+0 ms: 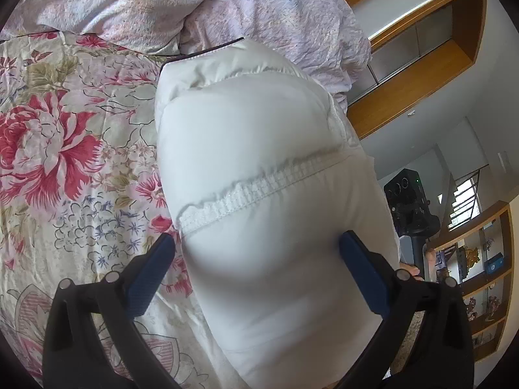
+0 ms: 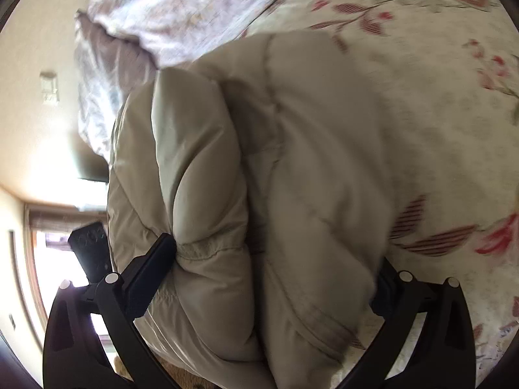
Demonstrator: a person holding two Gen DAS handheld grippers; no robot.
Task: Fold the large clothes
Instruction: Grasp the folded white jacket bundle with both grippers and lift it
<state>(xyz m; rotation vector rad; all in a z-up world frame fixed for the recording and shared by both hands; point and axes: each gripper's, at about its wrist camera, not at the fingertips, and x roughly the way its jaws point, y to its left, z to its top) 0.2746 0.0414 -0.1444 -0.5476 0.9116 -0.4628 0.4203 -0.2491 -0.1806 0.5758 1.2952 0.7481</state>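
Gripping a puffy white jacket (image 1: 259, 149) over a bed with a floral bedspread (image 1: 65, 136).
Left gripper (image 1: 256, 249) is squeezing a padded fold near an elastic seam; right gripper (image 2: 275, 269) is clamping bunched folds of the same jacket (image 2: 259, 162). A crumpled lilac duvet (image 1: 162, 3) is lying beyond.

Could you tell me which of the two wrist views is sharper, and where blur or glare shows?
Left wrist view: sharper, the floral bedspread crisp, only the white puffy jacket soft close to the lens. Right wrist view: motion-smeared throughout, with the window blown out.
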